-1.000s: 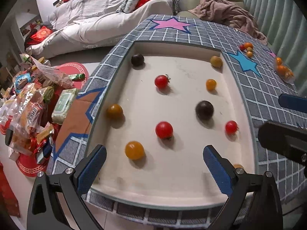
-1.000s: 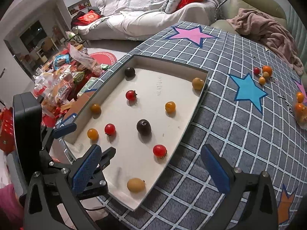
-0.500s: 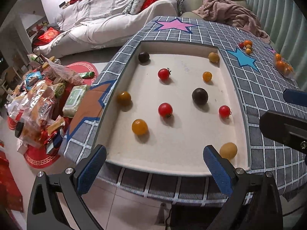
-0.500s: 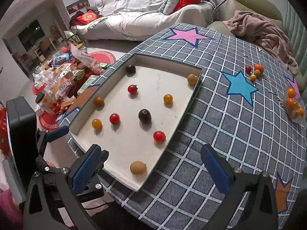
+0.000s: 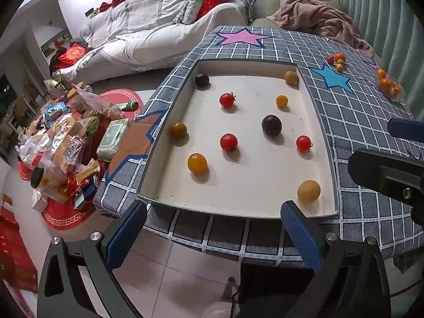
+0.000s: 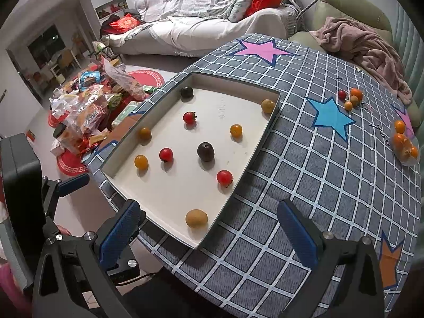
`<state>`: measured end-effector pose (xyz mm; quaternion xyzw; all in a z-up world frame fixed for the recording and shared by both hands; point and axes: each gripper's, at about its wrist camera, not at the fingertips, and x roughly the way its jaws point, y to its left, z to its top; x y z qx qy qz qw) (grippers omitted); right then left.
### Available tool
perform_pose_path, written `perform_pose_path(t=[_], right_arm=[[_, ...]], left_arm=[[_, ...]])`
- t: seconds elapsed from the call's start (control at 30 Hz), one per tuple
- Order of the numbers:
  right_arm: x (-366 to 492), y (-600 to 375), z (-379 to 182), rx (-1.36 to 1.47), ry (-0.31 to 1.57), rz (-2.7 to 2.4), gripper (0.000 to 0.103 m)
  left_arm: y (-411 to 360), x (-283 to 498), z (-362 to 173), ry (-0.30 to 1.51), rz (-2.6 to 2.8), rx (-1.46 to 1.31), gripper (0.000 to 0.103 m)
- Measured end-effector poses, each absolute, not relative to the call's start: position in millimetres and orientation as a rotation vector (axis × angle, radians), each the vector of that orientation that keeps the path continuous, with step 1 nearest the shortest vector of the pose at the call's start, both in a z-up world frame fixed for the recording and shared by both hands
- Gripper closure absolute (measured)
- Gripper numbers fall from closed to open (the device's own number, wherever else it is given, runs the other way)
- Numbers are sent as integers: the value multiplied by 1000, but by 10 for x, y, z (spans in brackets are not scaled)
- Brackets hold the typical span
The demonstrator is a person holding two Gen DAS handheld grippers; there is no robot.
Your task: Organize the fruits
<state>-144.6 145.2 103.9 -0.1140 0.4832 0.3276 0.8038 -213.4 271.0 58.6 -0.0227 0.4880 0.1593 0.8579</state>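
Both the left gripper (image 5: 214, 234) and the right gripper (image 6: 209, 232) hang released, blue pads spread wide, holding nothing, off the near edge of the grey grid-patterned cloth surface (image 6: 304, 164). Small round red, orange, yellow and dark purple fruits (image 5: 228, 141) lie scattered apart in the shallow white rectangular tray (image 5: 251, 198). More small orange fruits (image 6: 351, 98) sit far right on the cloth.
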Motion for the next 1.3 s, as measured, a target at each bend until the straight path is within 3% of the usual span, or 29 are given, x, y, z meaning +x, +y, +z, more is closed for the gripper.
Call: perform_pose_path(t=[1.3], right_arm=[[-1487,1299,1064,-196,1025,721,0]], left_arm=[[2472,-2191,644,1022,350,19,2]])
